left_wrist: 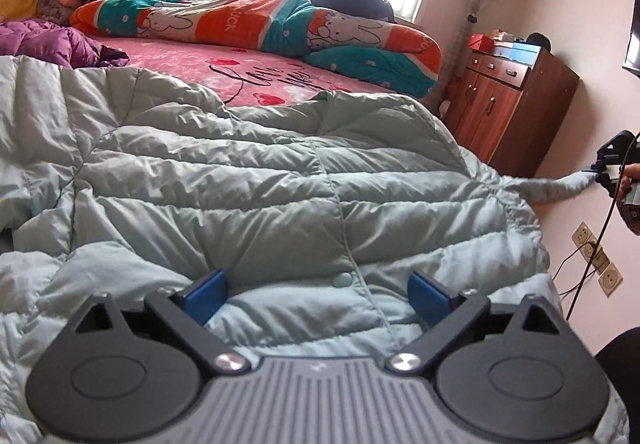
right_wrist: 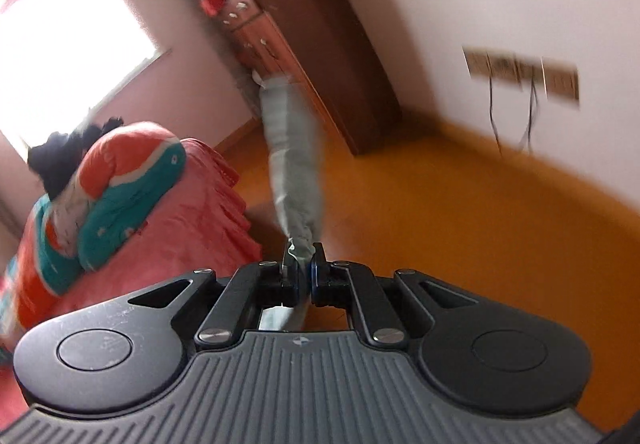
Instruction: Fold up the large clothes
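L claw (left_wrist: 318,294) spread over jacket (left_wrist: 240,180); R claw (right_wrist: 303,266) pinching sleeve (right_wrist: 294,148).

Both wrist cameras look downward, sharing the cabinet (left_wrist: 516,100).

Pale mint quilted jacket (left_wrist: 240,172), pink heart-print sheet (left_wrist: 224,60), orange floor (right_wrist: 460,212)

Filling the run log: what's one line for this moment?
left hand-held gripper: open over jacket | right hand-held gripper: shut on sleeve, pulled sideways off bed
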`<act>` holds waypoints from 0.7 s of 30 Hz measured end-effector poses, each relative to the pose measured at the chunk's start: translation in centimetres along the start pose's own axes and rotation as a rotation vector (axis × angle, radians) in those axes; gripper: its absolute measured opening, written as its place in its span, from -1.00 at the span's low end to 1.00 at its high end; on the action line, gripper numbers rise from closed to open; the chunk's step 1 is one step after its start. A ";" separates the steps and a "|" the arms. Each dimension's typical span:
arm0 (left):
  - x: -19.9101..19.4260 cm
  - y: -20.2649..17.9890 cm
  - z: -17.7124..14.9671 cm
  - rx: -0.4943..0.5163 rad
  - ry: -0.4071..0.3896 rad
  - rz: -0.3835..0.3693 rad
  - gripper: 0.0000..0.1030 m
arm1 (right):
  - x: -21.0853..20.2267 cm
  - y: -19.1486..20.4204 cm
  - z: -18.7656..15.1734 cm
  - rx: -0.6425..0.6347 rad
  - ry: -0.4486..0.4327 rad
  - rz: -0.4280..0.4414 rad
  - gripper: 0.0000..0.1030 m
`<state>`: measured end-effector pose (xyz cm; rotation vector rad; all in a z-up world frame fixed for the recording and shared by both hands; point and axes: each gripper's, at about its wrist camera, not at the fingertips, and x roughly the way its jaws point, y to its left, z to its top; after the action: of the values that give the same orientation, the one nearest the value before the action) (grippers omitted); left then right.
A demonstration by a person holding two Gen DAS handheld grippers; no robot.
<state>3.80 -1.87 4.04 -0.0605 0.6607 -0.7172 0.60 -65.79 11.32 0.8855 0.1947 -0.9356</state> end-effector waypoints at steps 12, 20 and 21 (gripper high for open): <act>-3.8 2.3 2.5 -0.129 -0.125 0.018 0.87 | -7.9 13.9 -2.6 -0.165 -0.077 0.413 -0.89; -6.0 5.7 3.6 -0.225 -0.206 0.109 0.87 | -12.6 26.9 -15.8 -0.506 0.088 0.787 -0.88; -6.2 6.1 3.7 -0.238 -0.214 0.122 0.87 | -12.7 27.8 -17.9 -0.561 0.125 0.820 -0.88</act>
<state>6.15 6.05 8.70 -0.3097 0.5366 -0.5040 18.11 -36.99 22.16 0.4226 0.1663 -0.0410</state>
